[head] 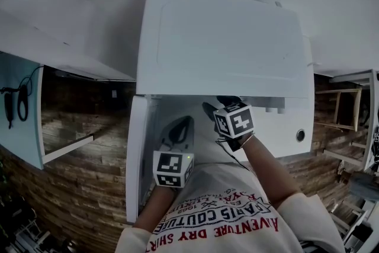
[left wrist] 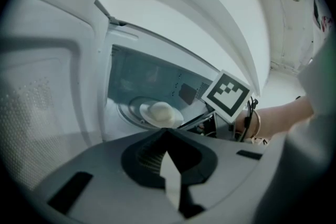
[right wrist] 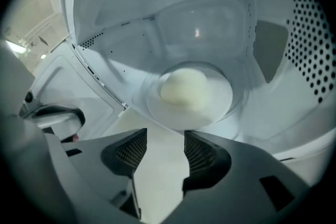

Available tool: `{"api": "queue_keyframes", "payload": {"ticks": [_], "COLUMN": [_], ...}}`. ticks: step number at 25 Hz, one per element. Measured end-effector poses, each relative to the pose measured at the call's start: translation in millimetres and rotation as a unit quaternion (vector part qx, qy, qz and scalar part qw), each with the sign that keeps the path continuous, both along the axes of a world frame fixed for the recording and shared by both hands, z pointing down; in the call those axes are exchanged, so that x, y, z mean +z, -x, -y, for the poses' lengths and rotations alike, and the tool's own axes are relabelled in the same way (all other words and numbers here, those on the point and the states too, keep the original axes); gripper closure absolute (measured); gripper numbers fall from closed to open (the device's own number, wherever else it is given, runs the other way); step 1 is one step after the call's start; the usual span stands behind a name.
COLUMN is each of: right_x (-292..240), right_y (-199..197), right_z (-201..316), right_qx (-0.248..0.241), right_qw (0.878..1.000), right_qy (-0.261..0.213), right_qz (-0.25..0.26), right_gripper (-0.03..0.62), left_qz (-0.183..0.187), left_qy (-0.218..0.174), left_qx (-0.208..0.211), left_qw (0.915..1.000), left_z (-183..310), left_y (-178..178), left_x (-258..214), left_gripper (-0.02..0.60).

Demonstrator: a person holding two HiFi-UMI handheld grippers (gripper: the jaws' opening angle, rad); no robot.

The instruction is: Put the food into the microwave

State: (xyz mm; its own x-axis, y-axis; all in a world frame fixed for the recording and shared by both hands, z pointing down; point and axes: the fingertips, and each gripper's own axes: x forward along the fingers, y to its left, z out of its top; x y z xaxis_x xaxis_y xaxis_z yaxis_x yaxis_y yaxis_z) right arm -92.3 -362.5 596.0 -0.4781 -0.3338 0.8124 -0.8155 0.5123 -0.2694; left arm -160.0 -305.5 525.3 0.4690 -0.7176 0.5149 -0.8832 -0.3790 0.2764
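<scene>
A white microwave stands with its door swung out to the left. Inside, a pale round bun lies on a white plate on the glass turntable; the left gripper view also shows the bun. My right gripper reaches into the cavity just short of the plate's near rim, open, with nothing between its fingers. In the head view the right gripper is at the cavity mouth. My left gripper hangs outside by the door, its jaws touching at the tips and holding nothing I can see.
The cavity's right wall has a perforated vent. A knob sits on the microwave's front panel at the right. A light blue cabinet is at the left, wooden shelving at the right, and a brick wall below.
</scene>
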Motion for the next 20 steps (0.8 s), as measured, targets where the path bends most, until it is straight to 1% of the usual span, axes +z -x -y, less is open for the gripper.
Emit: {"api": "queue_keyframes", "payload": {"ticks": [3,7,10,12,13,14,15,16,20], "right_x": [5.4,3.1,-2.7,-11.3,-17.5,-24.5,-31.8,-39.0,-68.4], "right_y": [-2.6,1.6,0.9,1.7,2.4,2.2,0.7,-1.2,-6.4], "right_z": [-3.6,-8.0,-11.6,-14.6,-16.0,-16.9,-17.2,-17.7,-26.0], "right_qx": [-0.004,-0.001,0.004,0.005,0.005,0.009,0.017,0.026,0.048], "right_qw": [1.000,1.000,1.000,1.000,1.000,0.999,0.999,0.998,0.993], "right_qy": [0.007,0.024,0.018,0.004,-0.007,-0.021,-0.037,-0.052,-0.090], "right_qz": [-0.016,0.000,0.008,0.016,0.022,0.026,0.029,0.032,0.062], "right_gripper": [0.368,0.375,0.393,0.421,0.444,0.478,0.536,0.557,0.580], "left_qz": [0.000,-0.003,-0.003,-0.001,0.000,0.000,0.001,0.002,0.004], "left_qy": [0.001,0.002,0.002,-0.002,-0.005,-0.010,-0.016,-0.023,-0.046], "left_qx": [0.000,-0.002,-0.001,-0.003,-0.005,-0.007,-0.007,-0.006,-0.001], "left_qw": [1.0000,1.0000,1.0000,1.0000,1.0000,0.9999,0.9998,0.9997,0.9990], "left_z": [0.1,0.4,0.6,2.9,4.7,6.7,8.8,10.6,12.5], "left_y": [-0.1,0.0,-0.4,-1.2,-2.0,-3.2,-4.6,-6.2,-15.0], "left_x": [0.0,0.7,-1.0,-4.3,-7.2,-11.0,-15.5,-20.3,-39.4], "left_gripper": [0.578,0.578,0.578,0.578,0.578,0.578,0.578,0.578,0.578]}}
